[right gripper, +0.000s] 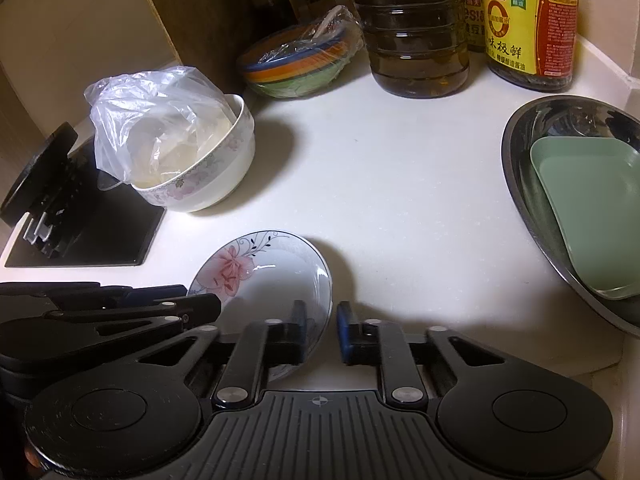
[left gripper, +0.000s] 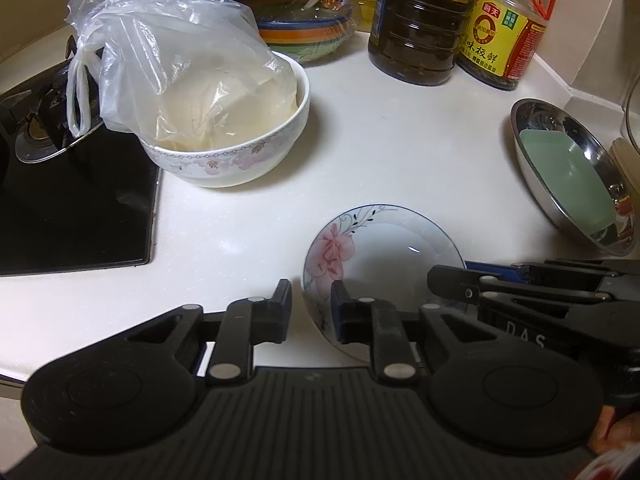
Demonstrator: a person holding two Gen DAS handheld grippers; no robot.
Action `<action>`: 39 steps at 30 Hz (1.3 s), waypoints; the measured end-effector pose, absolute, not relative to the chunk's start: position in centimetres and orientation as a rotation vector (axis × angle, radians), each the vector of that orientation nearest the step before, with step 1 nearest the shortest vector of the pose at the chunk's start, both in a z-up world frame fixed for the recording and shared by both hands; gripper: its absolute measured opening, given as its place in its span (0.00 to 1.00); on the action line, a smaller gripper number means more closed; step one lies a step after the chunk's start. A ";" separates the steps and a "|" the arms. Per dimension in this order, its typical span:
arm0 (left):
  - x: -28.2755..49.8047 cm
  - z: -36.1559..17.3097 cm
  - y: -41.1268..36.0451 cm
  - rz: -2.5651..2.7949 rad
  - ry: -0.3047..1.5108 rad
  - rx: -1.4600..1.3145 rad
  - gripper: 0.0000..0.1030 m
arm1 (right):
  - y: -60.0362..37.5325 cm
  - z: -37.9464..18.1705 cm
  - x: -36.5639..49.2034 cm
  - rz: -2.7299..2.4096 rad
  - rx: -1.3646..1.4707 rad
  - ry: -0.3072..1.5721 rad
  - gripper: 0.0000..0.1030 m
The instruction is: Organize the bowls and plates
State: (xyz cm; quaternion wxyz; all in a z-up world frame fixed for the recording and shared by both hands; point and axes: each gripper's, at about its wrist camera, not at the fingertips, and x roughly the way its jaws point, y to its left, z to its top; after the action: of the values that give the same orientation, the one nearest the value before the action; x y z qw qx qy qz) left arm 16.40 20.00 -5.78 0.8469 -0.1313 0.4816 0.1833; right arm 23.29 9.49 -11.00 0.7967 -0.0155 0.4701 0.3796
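Note:
A small white plate with a pink flower [left gripper: 384, 252] [right gripper: 272, 280] sits at the front of the white counter, tilted, with a shadow on its right side. My left gripper [left gripper: 311, 308] is narrowly closed over the plate's left rim, one finger inside the dish and one outside. My right gripper [right gripper: 322, 320] is closed the same way over the right rim. Each gripper shows side-on in the other's view: the right gripper [left gripper: 448, 276] and the left gripper [right gripper: 200, 300]. A floral bowl [left gripper: 224, 160] [right gripper: 224, 176] holding a plastic bag stands further back on the left.
A steel basin [left gripper: 532, 168] [right gripper: 520, 184] holding a green tray [left gripper: 568, 176] [right gripper: 592, 216] lies at the right. A striped bowl under cling film [left gripper: 304, 32], an oil bottle [left gripper: 416, 28] and a soy sauce bottle [left gripper: 504, 36] line the back. A black stove [left gripper: 72, 208] is on the left.

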 end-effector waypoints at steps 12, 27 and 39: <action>16.3 -6.0 20.2 0.379 1.006 -0.296 0.11 | 9.5 -11.1 23.4 0.811 -0.029 1.006 0.09; 17.7 -5.2 19.8 0.347 0.984 -0.271 0.11 | 8.5 -10.2 24.4 0.782 0.000 0.984 0.08; 20.3 -3.8 19.0 0.272 0.953 -0.222 0.11 | 6.7 -8.6 25.9 0.724 0.057 0.955 0.08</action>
State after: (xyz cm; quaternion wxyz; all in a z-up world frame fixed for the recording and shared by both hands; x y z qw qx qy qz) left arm 20.31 18.96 -3.83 0.8739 -0.1063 0.4561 0.1302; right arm 25.88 6.66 -8.56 0.8253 0.0268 0.4494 0.3409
